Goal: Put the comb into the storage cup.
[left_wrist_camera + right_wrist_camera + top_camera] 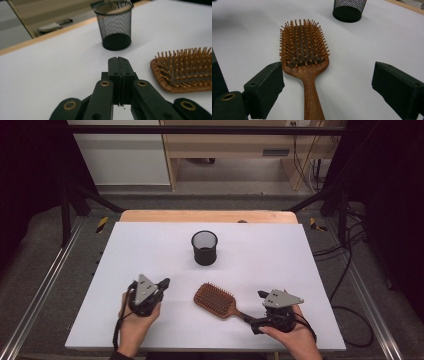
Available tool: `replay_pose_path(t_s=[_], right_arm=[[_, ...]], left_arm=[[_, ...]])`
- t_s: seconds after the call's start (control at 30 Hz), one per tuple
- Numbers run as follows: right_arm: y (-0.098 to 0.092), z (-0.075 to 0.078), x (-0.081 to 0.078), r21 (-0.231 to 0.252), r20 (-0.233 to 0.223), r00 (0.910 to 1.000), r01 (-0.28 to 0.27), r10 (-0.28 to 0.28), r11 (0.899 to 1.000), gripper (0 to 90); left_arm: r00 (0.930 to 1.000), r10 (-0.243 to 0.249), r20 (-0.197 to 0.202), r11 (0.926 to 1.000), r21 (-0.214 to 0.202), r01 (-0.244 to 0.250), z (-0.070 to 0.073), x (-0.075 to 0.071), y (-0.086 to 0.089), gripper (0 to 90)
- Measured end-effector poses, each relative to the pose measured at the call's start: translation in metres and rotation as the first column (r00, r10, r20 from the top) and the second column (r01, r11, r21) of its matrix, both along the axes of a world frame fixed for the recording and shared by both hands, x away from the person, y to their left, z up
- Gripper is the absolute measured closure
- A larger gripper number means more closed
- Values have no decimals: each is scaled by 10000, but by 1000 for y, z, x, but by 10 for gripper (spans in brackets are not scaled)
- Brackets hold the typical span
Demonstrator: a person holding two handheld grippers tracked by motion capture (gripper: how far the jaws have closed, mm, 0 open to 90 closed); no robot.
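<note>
A wooden paddle hairbrush [215, 300] lies bristles up on the white table top [150, 250], handle toward the near right. In the right gripper view my right gripper [329, 85] is open, its jaws wide on either side of the brush [304, 45] handle without touching it. That gripper [257, 311] sits at the handle's end in the high view. My left gripper [165, 282] is to the left of the brush, a little off the table. Its jaws are shut with nothing between them, and it [119, 60] points toward a black mesh cup [115, 25], with the brush head [185, 68] to its right.
The mesh cup [204, 247] stands upright at the table's middle, beyond the brush, and its base [349, 8] shows past the brush in the right gripper view. A wooden edge [207, 216] borders the table's far side. Cables [345, 270] hang off to the right.
</note>
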State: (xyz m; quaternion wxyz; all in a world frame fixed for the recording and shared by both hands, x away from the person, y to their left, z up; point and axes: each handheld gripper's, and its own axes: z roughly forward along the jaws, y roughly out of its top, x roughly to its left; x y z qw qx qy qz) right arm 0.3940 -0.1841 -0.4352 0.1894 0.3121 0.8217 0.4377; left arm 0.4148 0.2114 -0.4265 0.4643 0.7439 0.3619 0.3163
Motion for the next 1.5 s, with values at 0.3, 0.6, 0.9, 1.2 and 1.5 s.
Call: replay_pose_path(t_s=[0.3,0.6,0.9,1.2,1.5], right_arm=[[-4,1,-1,-688,-475,9987,152,-185,9975,118],[-6,4,4,-1246,-851,9962,51,-158,9922,116],[5,1,13,-2073,-1458,9893,-412,107,9774,122],[9,-3,23,-2413,-1999,9797,-616,125,9685,119],[14,-5,29,-2631,-2376,9712,-831,189,9612,105]], left_arm=[[9876,1484,516,9854,-921,-1433,-5,-33,53,335],[9760,2098,585,9663,-1647,-1978,-8,-23,70,79],[9738,2160,714,9661,-1599,-2026,-11,-21,73,52],[9690,2372,694,9580,-1820,-2215,-13,-17,80,44],[9724,2206,765,9651,-1617,-2062,-14,-17,78,42]])
